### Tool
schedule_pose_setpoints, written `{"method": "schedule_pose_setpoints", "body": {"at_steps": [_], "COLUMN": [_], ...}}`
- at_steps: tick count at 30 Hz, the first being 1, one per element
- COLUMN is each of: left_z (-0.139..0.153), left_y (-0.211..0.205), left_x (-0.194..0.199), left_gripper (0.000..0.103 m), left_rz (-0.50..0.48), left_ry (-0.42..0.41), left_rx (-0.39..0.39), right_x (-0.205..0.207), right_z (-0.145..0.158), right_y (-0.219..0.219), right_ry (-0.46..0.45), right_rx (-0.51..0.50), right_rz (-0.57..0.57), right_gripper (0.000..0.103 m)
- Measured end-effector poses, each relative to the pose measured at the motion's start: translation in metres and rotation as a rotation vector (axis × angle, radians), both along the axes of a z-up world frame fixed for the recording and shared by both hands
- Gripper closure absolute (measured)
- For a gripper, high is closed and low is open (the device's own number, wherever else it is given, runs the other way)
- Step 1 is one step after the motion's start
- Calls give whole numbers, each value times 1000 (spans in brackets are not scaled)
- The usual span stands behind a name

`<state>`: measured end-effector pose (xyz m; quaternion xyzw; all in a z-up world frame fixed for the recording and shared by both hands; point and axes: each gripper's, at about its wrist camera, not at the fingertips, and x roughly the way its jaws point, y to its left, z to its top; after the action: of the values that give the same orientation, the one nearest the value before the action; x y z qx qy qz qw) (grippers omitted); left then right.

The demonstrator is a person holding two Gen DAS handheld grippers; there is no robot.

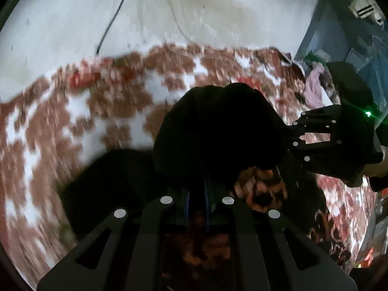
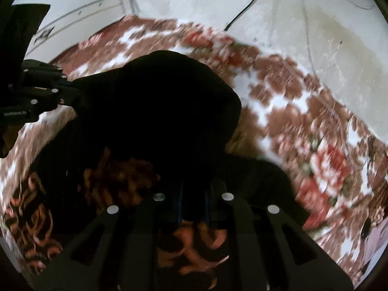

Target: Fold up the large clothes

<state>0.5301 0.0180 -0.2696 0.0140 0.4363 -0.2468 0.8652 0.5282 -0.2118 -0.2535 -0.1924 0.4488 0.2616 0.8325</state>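
Left tongs (image 1: 196,194): pressed nearly together on a bunched fold of the dark garment (image 1: 213,131), cloth rising as a black hump straight ahead of the tips. Right tongs (image 2: 191,194): likewise pinched close on the same garment (image 2: 157,111), fabric mounded above the fingers and hiding the pads themselves. Held up off the bed at both grip points, with the rest of the cloth hanging and trailing below; orange swirling print (image 2: 194,249) visible on the lower part, under and between the arms of each tool. Seen from the left wrist view, right tongs (image 1: 291,131) at the right side, tips buried in the edge of the black hump, a green light glowing on the body behind. Seen from the right wrist view, left tongs (image 2: 72,89) at the left edge, tips likewise lost in the dark cloth. Beneath the garment, a bedspread (image 1: 84,121) patterned in brown and white blocks with red flowers, heavily blurred. Beyond the bed, a pale stained wall (image 1: 194,12) with a thin black cable (image 1: 114,17) running down. At far right of the left view, a blue-grey shelf unit (image 1: 339,36) and a heap of pinkish clothes (image 1: 315,84) beside the bed.
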Motion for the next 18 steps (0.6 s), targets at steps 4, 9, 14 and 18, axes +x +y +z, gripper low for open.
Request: {"method": "schedule_pose_setpoints", "body": {"at_steps": [4, 9, 14, 18], "left_z": [-48, -87, -85, -57], "left_y": [-9, -12, -5, 9], "left_x": [-41, -70, -93, -106], "left_gripper": [95, 85, 48, 44], "left_rz": [16, 59, 54, 38], "left_ry": [47, 69, 81, 69], "left_rx": [38, 97, 101, 103], "right_x": [-47, -77, -98, -104], "right_z": [-45, -83, -76, -39], "right_y": [1, -8, -17, -31], "right_ry": [59, 141, 168, 161], "right_rx": [-39, -50, -46, -31], "right_rz": [-2, -23, -9, -1], "right_gripper": [85, 65, 32, 24]}}
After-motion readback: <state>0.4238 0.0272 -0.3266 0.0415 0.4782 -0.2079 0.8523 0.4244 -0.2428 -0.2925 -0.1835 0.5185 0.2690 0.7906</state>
